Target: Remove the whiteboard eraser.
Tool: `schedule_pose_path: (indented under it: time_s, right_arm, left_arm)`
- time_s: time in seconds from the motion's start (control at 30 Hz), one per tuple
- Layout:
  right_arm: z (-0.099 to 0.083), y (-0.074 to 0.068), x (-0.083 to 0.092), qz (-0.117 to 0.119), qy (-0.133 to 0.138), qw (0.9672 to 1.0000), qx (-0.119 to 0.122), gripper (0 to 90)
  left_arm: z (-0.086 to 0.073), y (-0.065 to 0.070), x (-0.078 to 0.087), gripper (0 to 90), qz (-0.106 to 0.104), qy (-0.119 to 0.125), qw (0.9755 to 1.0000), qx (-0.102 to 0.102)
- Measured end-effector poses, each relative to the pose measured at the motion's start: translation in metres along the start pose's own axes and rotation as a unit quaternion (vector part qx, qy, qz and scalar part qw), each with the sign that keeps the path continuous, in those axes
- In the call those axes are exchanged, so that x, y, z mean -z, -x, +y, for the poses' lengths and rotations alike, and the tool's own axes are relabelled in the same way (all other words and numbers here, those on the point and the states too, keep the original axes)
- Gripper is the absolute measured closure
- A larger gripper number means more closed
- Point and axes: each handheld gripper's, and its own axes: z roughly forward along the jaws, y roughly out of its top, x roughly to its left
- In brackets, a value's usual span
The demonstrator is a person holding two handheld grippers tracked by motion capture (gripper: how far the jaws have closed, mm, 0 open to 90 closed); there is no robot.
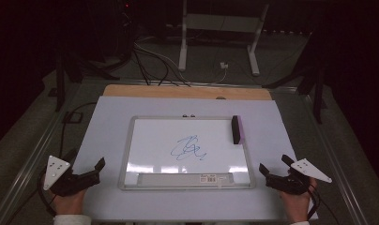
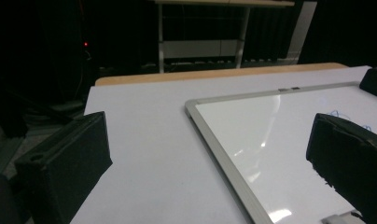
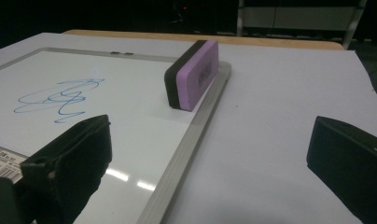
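Both the left gripper point(image 1: 96, 171) and right gripper point(image 1: 267, 174) gape wide, holding nothing.

1. One whiteboard point(image 1: 145, 140), lying between the two grippers.
2. One eraser point(image 1: 238, 129), purple with a black felt side, ahead of the right gripper point(image 1: 271, 174) and to its left.
3. One blue scribble point(image 1: 187, 147), ahead of both grippers, between them.
4. One barcode sticker point(image 1: 209, 178), just left of the right gripper.
5. Two grippers, the left gripper point(image 1: 94, 169) and the right, each with jaws apart.
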Motion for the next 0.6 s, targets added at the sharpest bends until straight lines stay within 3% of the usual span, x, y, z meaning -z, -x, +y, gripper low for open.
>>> schedule_pose_path:
  time_s: [0.33,0.43,0.6]
  right_arm:
    - [0.004,0.001,0.003,-0.006,0.011,0.9999,-0.005,0.5]
    - [0.014,0.000,0.004,-0.005,0.022,0.9997,-0.003,0.5]
    - [0.030,-0.002,0.001,-0.002,0.018,0.9998,-0.002,0.5]
  left_arm:
    - [-0.003,0.003,0.003,0.6,0.010,0.025,0.9993,-0.025]
    - [-0.004,0.004,0.002,0.6,0.016,0.021,0.9992,-0.030]
    - [-0.003,0.006,0.003,0.6,0.020,0.023,0.9991,-0.030]
